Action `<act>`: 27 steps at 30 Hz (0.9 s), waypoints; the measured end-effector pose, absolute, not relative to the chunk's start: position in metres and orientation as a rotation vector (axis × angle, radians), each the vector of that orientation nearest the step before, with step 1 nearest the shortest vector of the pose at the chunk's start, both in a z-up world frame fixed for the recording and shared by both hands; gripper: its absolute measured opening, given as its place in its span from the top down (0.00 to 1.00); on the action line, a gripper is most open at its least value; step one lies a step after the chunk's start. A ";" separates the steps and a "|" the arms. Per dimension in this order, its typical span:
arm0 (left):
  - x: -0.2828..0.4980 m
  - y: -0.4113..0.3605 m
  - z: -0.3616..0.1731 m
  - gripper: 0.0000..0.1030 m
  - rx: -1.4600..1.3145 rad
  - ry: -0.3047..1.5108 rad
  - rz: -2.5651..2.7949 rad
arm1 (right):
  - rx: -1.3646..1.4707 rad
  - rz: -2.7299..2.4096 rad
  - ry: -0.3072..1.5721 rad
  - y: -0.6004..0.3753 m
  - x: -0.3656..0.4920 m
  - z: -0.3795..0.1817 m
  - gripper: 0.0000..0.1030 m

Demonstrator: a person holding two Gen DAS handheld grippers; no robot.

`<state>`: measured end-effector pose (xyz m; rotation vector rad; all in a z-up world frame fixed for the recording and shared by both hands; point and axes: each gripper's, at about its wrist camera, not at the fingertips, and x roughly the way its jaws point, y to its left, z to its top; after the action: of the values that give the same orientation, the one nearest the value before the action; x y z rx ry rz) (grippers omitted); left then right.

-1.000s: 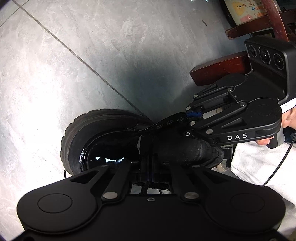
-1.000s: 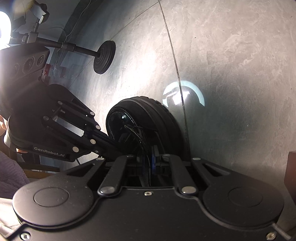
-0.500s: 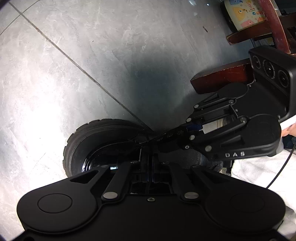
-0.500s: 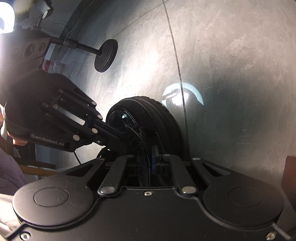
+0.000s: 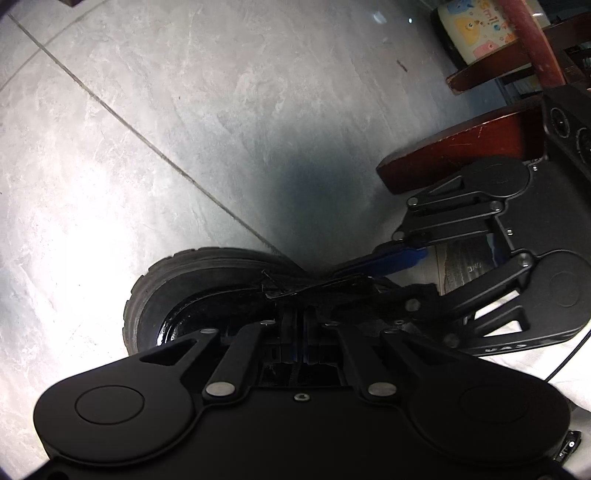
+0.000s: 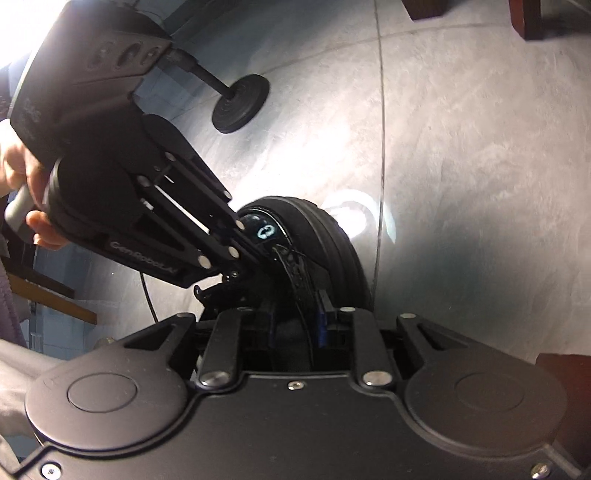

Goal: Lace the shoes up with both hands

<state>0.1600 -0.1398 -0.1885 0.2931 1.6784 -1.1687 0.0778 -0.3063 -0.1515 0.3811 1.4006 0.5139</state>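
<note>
A black shoe (image 5: 192, 291) with a chunky ribbed sole lies on the grey tile floor, its glossy toe (image 6: 266, 232) pointing away from me. My left gripper (image 5: 299, 317) is shut at the shoe's lacing, and the black shoelace (image 5: 284, 293) runs into its closed tips. In the right wrist view the left gripper (image 6: 240, 264) comes in from the left, held by a hand. My right gripper (image 6: 295, 325) is opening. Its blue pads (image 6: 322, 325) stand apart, with lace strands (image 6: 295, 273) passing loosely between them. The right gripper (image 5: 391, 269) reaches over the shoe from the right.
Dark red wooden furniture feet (image 5: 461, 158) stand close on the right, beside a tub with cartoon prints (image 5: 476, 33). A black round stand foot (image 6: 240, 107) rests on the floor beyond the shoe. White cloth (image 5: 561, 373) lies at the lower right.
The right gripper's jaws have parted, letting go of the lace, and it has lifted and rolled. In the left wrist view it has drawn off to the right. The left gripper stays shut.
</note>
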 end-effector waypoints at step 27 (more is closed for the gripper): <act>0.111 -0.034 -0.179 0.97 0.031 1.463 -0.868 | -0.446 0.891 1.138 -0.181 0.049 -0.153 0.95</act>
<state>0.1112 -0.0336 -0.1787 0.0308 1.4631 -0.8680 0.0493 -0.1812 -0.1529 -0.4459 1.1379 0.8908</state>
